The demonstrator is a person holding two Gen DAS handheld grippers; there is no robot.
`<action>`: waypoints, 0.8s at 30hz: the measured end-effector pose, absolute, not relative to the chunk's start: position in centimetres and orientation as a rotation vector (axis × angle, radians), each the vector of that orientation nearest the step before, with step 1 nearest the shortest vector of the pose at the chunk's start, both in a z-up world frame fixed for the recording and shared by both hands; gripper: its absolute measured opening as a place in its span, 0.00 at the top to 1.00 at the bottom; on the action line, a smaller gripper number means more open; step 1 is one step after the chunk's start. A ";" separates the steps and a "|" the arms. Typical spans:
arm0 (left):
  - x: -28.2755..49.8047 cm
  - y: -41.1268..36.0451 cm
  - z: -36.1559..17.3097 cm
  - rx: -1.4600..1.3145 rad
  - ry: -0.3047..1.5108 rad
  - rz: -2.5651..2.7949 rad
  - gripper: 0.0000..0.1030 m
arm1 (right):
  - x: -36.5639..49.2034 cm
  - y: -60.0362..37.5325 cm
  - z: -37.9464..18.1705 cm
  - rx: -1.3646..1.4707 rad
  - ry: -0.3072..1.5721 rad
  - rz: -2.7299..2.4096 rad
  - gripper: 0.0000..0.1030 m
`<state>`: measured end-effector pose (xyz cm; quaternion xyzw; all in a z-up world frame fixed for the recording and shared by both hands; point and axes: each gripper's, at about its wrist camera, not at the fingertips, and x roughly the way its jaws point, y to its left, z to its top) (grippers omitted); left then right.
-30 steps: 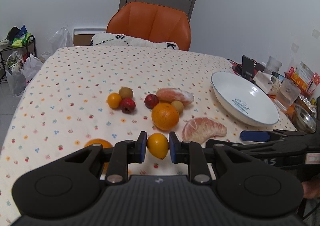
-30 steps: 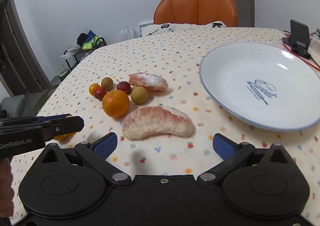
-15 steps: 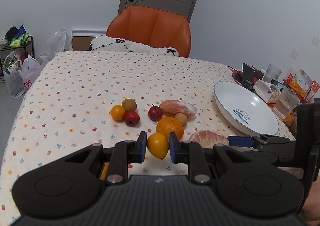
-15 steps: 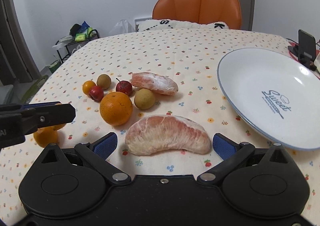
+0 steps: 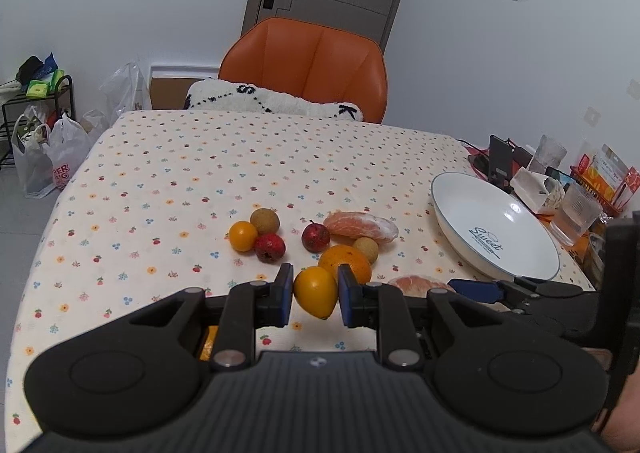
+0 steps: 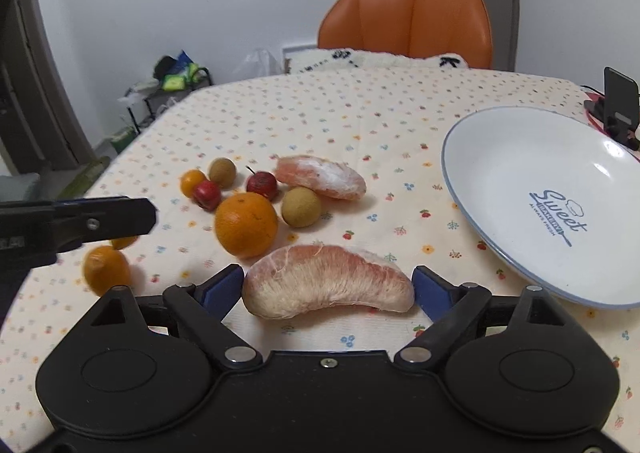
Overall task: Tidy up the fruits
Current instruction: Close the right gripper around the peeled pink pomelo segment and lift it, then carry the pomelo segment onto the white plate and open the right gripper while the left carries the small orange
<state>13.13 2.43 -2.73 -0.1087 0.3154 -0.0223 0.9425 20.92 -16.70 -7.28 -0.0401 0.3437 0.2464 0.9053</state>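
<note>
The left gripper (image 5: 314, 296) pinches a small orange (image 5: 315, 292), lifted at centre frame. The right gripper (image 6: 328, 289) gapes around the pomelo wedge (image 6: 328, 281), lengthwise across the jaws, seemingly untouched; the plate (image 6: 520, 157) sits upper right.

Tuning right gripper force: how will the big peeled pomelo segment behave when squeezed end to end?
The pomelo segment looks soft, so likely to bruise or buckle. Its curved crescent may bow between the open right gripper pads. The flat underside rests on the tablecloth, so rolling seems unlikely.
</note>
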 end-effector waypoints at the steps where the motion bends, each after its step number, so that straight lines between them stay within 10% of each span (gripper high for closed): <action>1: 13.1 2.3 -2.6 -0.220 0.642 -0.045 0.79 | 20.7 -16.9 -7.0 -0.081 0.698 0.512 0.15; 24: 14.1 -2.7 0.4 -0.169 0.592 -0.103 0.79 | 18.6 -23.2 -1.9 0.028 0.556 0.542 0.15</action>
